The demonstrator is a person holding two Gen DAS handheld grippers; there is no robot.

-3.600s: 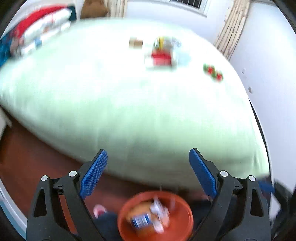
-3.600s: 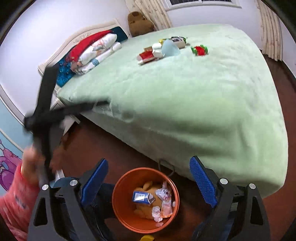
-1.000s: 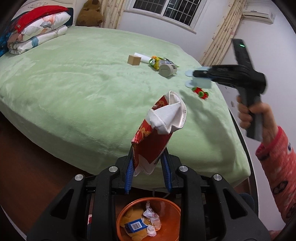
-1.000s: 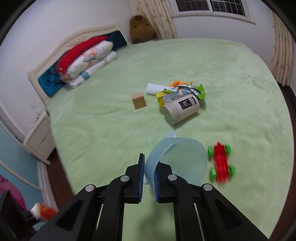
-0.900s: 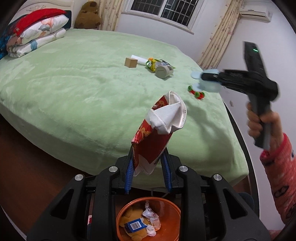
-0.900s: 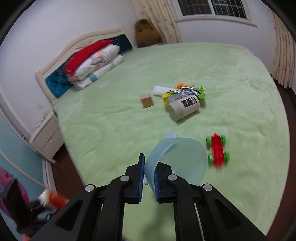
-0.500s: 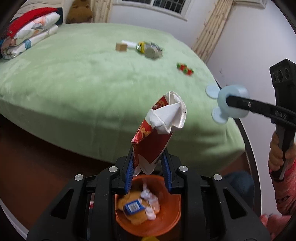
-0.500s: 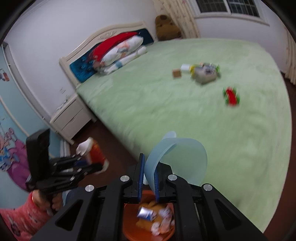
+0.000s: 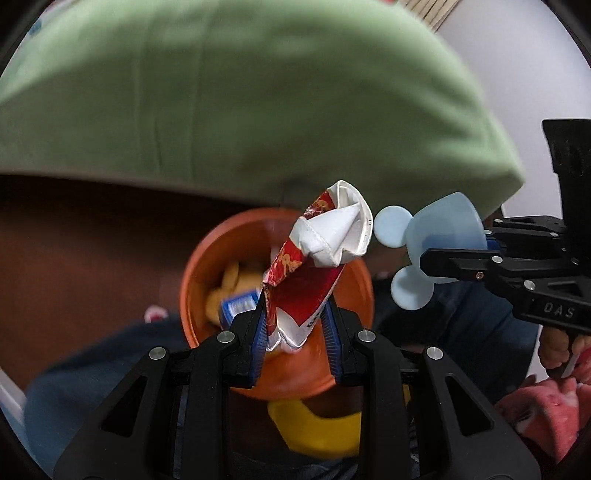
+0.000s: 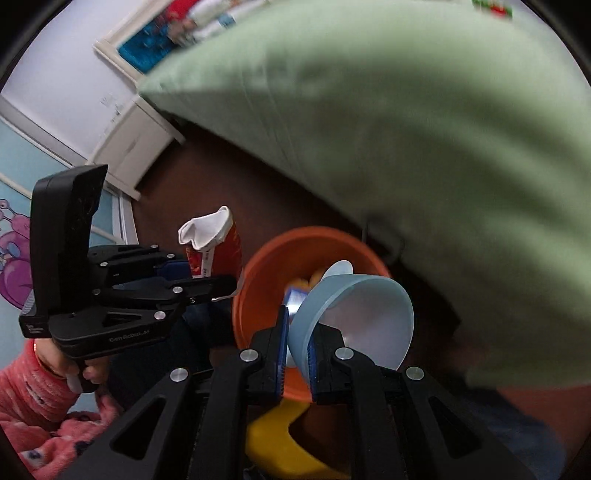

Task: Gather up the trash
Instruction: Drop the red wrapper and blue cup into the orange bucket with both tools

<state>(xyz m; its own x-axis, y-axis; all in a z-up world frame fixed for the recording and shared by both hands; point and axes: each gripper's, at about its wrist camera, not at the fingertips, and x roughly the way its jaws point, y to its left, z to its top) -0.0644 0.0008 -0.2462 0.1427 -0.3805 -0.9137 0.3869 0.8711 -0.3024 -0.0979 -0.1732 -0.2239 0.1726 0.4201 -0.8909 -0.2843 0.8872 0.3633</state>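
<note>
My left gripper is shut on a crumpled red and white carton and holds it over the orange trash bucket. My right gripper is shut on the rim of a pale blue plastic cup with round ears, just above the bucket. The cup and the right gripper show at the right of the left wrist view, beside the carton. The carton and the left gripper show left of the bucket in the right wrist view. The bucket holds several pieces of trash.
The green bed fills the upper part of both views, its edge just beyond the bucket. A yellow slipper is below the bucket. A white nightstand stands at the left. A red toy car lies far off on the bed.
Both grippers have swung down from over the bed to just above the orange bucket, still holding the carton and the blue cup. The bucket now looks much closer.
</note>
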